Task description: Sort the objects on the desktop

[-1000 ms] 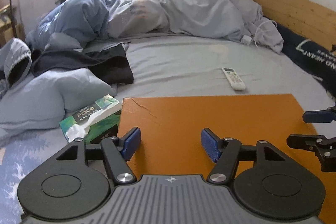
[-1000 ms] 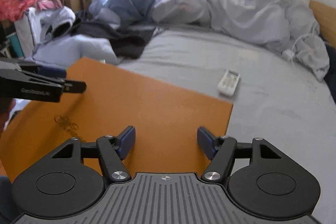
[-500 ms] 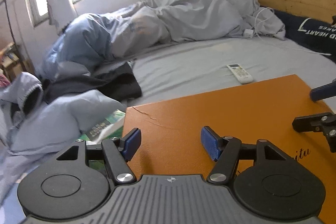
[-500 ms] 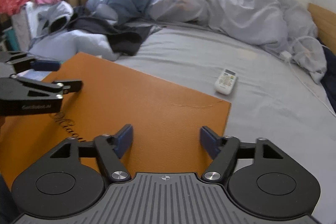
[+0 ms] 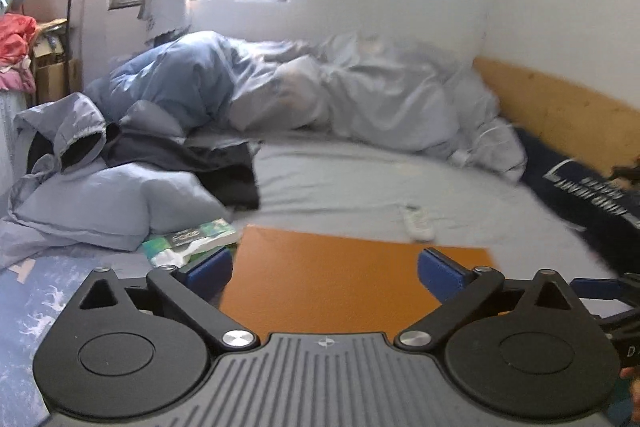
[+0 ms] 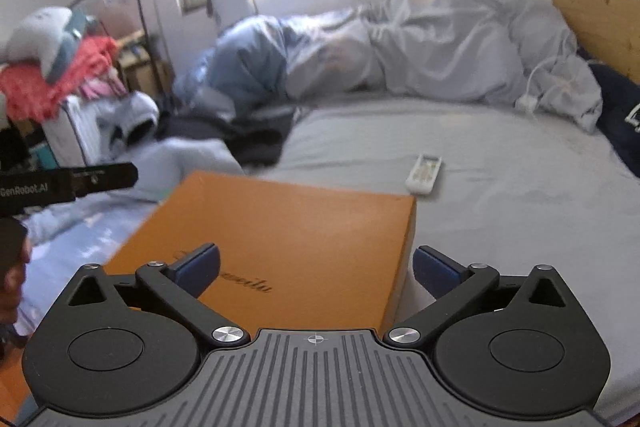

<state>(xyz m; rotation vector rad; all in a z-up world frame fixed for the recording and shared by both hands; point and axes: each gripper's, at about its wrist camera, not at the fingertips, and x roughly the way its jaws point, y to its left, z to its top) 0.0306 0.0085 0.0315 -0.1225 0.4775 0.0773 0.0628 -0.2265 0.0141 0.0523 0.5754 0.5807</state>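
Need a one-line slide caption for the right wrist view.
Open right gripper above an orange box on the bed, white remote beyond on the grey sheet.

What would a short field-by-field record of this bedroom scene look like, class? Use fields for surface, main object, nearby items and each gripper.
surface: grey bed sheet
main object: flat orange box with script lettering, lying on the bed
nearby items: white remote control on the sheet beyond the box; green tissue pack beside the box's left edge
background: crumpled grey-blue duvet
left gripper: open, empty, over the box
right gripper: open, empty, straddling the box's right edge
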